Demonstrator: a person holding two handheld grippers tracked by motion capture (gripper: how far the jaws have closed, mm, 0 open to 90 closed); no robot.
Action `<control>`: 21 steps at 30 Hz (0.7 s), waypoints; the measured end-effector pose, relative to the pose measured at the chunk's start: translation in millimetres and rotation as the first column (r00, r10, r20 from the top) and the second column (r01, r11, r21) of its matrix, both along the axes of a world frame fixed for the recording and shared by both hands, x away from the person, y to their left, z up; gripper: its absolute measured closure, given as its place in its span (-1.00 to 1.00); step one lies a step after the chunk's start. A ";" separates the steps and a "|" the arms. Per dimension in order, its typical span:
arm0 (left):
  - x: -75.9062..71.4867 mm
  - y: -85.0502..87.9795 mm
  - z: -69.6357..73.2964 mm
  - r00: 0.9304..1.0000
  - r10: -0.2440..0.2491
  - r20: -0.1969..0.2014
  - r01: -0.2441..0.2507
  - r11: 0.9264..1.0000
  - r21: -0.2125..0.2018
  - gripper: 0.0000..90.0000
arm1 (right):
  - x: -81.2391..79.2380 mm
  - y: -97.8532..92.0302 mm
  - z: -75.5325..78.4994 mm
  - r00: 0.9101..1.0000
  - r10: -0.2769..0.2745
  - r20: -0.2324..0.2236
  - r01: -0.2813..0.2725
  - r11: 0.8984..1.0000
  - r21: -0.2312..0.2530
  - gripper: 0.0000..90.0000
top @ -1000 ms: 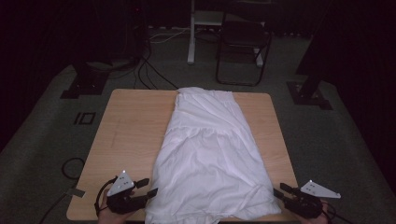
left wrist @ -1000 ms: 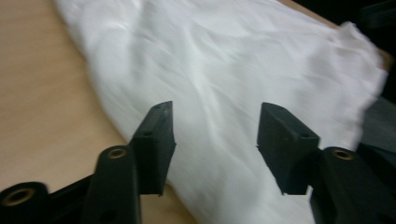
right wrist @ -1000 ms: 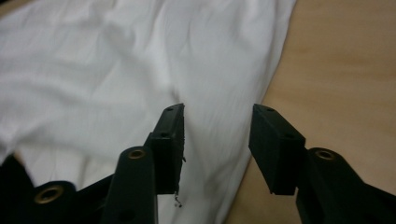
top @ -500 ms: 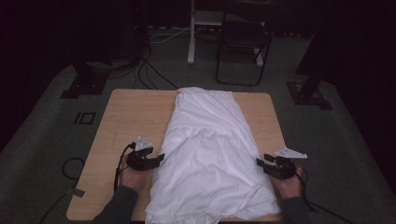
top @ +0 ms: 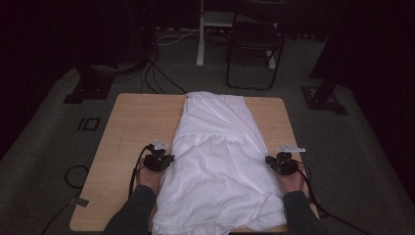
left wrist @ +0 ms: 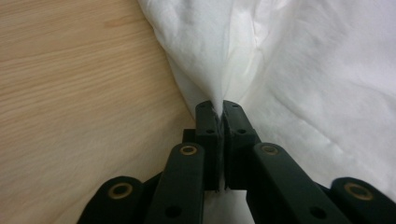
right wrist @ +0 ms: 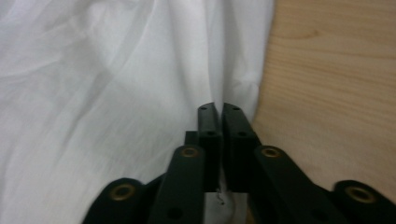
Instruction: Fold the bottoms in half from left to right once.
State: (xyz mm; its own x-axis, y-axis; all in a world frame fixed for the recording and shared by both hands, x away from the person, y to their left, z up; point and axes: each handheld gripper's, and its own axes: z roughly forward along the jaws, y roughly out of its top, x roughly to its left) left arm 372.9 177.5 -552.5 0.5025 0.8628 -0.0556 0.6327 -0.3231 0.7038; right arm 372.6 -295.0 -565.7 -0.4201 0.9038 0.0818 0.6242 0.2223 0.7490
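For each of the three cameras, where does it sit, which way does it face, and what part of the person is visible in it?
High view: fixed above the person's side, looking forward and down on the wooden table and white cloth; both forearms enter from the bottom, with the left gripper and right gripper.
Left gripper view: rides on the left gripper, looking along its jaws, shut on the cloth's edge.
Right gripper view: rides on the right gripper, jaws likewise shut on cloth.
Shared: both gripper views show white cloth beside bare table wood.

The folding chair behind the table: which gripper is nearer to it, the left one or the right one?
Right. The right gripper pinches the white cloth's right edge, nearly straight below the chair in the high view. The left gripper pinches the opposite edge, further off sideways.
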 end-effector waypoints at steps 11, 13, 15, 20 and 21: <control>-68.5 37.5 -0.6 1.000 -0.029 0.006 0.029 1.000 0.001 0.96 | -61.8 4.1 -1.5 0.998 0.059 -0.015 -0.059 0.998 -0.005 0.97; -82.8 39.2 -0.8 0.999 -0.043 -0.005 0.043 0.999 0.004 0.96 | -78.4 4.8 -1.7 0.997 0.073 -0.021 -0.073 0.997 -0.005 0.97; -97.4 39.5 -1.6 0.998 -0.061 -0.020 0.061 0.998 0.005 0.96 | -92.8 4.6 -1.3 0.996 0.084 -0.030 -0.084 0.996 -0.014 0.97; -121.3 40.4 -0.3 0.995 -0.101 -0.025 0.101 0.995 0.010 0.88 | -114.4 -2.4 0.6 0.990 0.107 -0.087 -0.106 0.994 0.019 0.94; -119.6 41.6 1.5 0.996 -0.093 -0.009 0.093 0.996 0.008 0.73 | -114.5 -3.7 1.8 0.989 0.114 -0.096 -0.111 0.993 0.036 0.82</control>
State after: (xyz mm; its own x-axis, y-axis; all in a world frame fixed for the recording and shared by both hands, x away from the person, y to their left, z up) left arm 253.3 219.1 -551.0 0.5798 0.8130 -0.0536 0.6060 -0.3863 0.6954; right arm 258.0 -298.7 -563.9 -0.5072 0.8480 0.1540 0.6669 0.2730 0.6933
